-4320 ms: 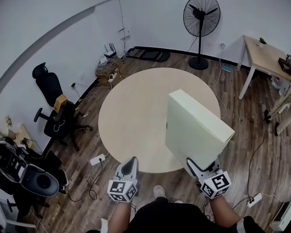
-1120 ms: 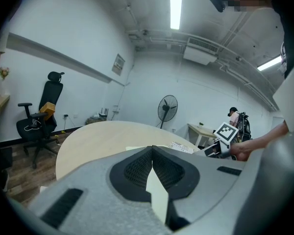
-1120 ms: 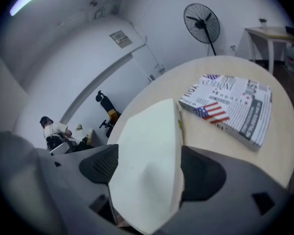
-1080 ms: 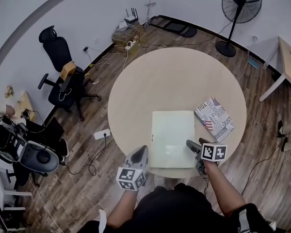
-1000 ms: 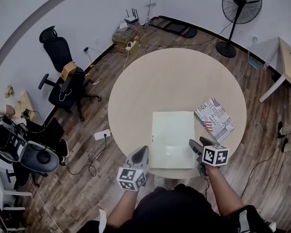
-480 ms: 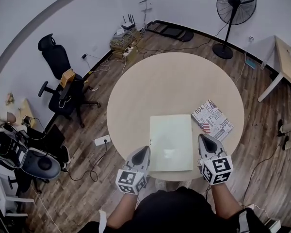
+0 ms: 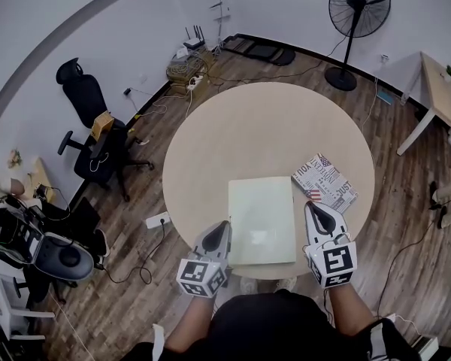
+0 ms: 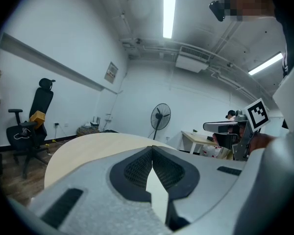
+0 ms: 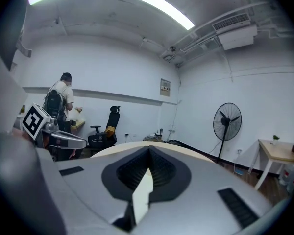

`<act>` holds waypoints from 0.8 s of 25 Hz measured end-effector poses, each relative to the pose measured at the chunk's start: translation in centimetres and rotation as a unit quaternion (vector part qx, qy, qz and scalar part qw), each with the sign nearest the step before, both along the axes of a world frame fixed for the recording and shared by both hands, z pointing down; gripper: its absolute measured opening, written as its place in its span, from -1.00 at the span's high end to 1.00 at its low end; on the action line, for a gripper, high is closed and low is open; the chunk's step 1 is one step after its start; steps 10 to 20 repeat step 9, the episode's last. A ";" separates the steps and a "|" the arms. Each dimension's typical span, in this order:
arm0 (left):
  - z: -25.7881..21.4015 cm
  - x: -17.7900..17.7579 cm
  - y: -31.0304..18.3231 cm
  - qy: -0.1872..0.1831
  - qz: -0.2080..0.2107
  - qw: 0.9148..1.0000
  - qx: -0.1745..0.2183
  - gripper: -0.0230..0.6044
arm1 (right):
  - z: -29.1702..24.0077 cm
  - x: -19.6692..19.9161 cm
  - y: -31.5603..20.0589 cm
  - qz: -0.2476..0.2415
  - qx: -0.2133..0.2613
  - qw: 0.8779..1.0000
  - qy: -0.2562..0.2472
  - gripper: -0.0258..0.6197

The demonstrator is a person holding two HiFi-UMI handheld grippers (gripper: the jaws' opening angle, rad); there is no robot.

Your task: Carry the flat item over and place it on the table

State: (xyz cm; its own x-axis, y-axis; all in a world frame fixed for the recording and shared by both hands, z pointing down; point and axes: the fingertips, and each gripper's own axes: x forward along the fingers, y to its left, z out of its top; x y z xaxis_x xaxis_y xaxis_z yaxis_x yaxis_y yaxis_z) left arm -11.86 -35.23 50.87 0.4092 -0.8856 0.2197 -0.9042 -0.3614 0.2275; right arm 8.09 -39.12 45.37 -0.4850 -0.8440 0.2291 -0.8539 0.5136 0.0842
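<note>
On round table, near front edge: pale flat item lies flat, printed magazine just beside.
Left gripper, right gripper flank it, fingers pressed together, nothing held.
Placement looks done; nothing obvious left.

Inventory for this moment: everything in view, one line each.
round table: 1, beige, room centre
flat item: 1, pale cream, on table's near edge
magazine: 1, printed black-white-red, on table, right of flat item
standing fan: 1, black, far floor
office chair: 1, black, left of table
desk: 1, light wood, far right
power strip: 1, white, floor left of table
left gripper: 1, grey, shut, empty, left of flat item
right gripper: 1, grey, shut, empty, right of flat item
</note>
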 end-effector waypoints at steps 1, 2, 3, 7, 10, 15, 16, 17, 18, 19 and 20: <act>0.1 -0.1 -0.1 0.000 -0.002 1.000 -0.001 0.92 | -0.1 -0.2 0.1 -0.003 0.004 1.000 0.006 0.93; 0.2 -0.2 -0.1 -0.001 -0.005 1.000 -0.002 0.92 | -0.2 -0.3 0.1 -0.006 0.006 1.000 0.010 0.93; 0.3 -0.4 -0.1 -0.002 -0.008 1.000 -0.004 0.92 | -0.3 -0.5 0.1 -0.008 0.008 1.000 0.012 0.93; 0.5 -0.5 0.0 -0.003 -0.013 1.000 -0.007 0.92 | -0.4 -0.5 0.2 -0.009 0.008 1.000 0.009 0.93; 0.4 -0.3 0.1 -0.003 -0.013 1.000 -0.007 0.92 | -0.5 -0.4 0.2 -0.007 0.008 1.000 0.005 0.93; 0.4 -0.3 0.1 -0.003 -0.013 1.000 -0.007 0.92 | -0.5 -0.4 0.2 -0.007 0.008 1.000 0.005 0.93; 0.4 -0.3 0.1 -0.003 -0.013 1.000 -0.007 0.92 | -0.5 -0.4 0.2 -0.007 0.008 1.000 0.005 0.93; 0.4 -0.3 0.1 -0.003 -0.013 1.000 -0.007 0.92 | -0.5 -0.4 0.2 -0.007 0.008 1.000 0.005 0.93; 0.4 -0.3 0.1 -0.003 -0.013 1.000 -0.007 0.92 | -0.5 -0.4 0.2 -0.007 0.008 1.000 0.005 0.93; 0.4 -0.3 0.1 -0.003 -0.013 1.000 -0.007 0.92 | -0.5 -0.4 0.2 -0.007 0.008 1.000 0.005 0.93; 0.4 -0.3 0.1 -0.003 -0.013 1.000 -0.007 0.92 | -0.5 -0.4 0.2 -0.007 0.008 1.000 0.005 0.93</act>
